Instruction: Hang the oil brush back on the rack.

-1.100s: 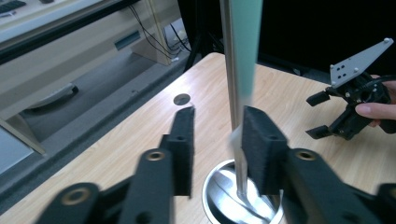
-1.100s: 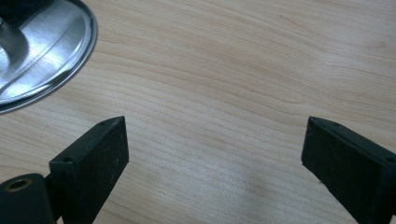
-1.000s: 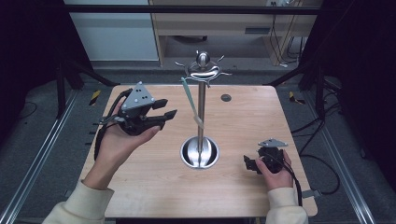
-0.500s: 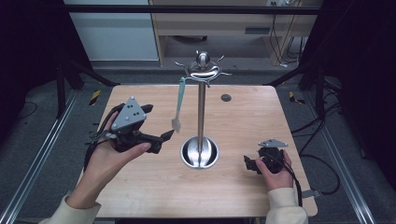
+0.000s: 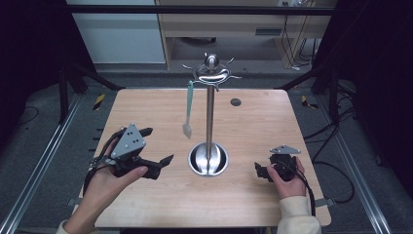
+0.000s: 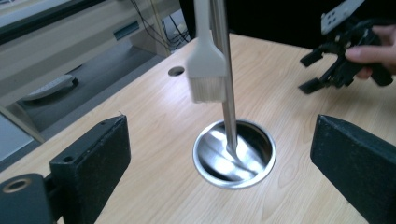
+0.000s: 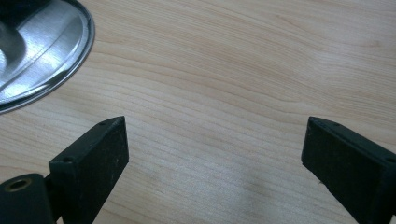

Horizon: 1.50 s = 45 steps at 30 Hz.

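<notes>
item: brush [image 5: 188, 108], hung on stand [image 5: 210, 109] at frame centre to dry. my left claw [image 5: 158, 165] has just opened, empty; right claw [image 5: 259, 170] released, resting on desk [image 5: 272, 126].

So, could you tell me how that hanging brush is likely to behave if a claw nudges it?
The brush hangs freely from a hook on the stand, so it would probably swing rather than resist. It looks slim and likely light. Its bristles would probably flex, while the flat handle seems stiffer.
</notes>
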Tool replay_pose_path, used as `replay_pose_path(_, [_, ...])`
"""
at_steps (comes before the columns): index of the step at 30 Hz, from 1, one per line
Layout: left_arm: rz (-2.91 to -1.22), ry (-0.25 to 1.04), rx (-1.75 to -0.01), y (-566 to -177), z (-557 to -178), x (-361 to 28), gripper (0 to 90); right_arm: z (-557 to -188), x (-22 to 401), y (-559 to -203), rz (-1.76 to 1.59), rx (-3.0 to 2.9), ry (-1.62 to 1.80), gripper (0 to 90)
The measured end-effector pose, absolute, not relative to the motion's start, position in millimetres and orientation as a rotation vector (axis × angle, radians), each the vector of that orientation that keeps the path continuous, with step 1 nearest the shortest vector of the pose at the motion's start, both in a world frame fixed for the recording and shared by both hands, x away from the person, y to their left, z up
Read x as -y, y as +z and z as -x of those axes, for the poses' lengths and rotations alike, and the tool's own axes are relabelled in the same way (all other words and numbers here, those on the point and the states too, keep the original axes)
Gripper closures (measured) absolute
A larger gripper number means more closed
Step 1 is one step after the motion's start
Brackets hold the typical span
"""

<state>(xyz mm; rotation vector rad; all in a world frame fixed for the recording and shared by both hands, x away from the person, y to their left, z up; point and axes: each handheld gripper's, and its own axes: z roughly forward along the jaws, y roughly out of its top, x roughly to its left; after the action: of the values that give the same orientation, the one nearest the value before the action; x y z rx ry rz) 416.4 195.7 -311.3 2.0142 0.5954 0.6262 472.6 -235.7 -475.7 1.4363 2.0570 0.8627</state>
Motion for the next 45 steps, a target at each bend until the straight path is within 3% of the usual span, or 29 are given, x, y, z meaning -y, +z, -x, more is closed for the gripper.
replay_pose_path(21, [-2.151, 0.593, -0.672, -389, -421, -213, 4.6, -472, 235, -476, -1.432, -2.060, 0.872, 7.8])
replay_pose_path(45, [-2.215, 0.561, -0.769, -443, -430, -230, 4.9, -472, 234, -477, -1.436, -2.065, 0.864, 7.8])
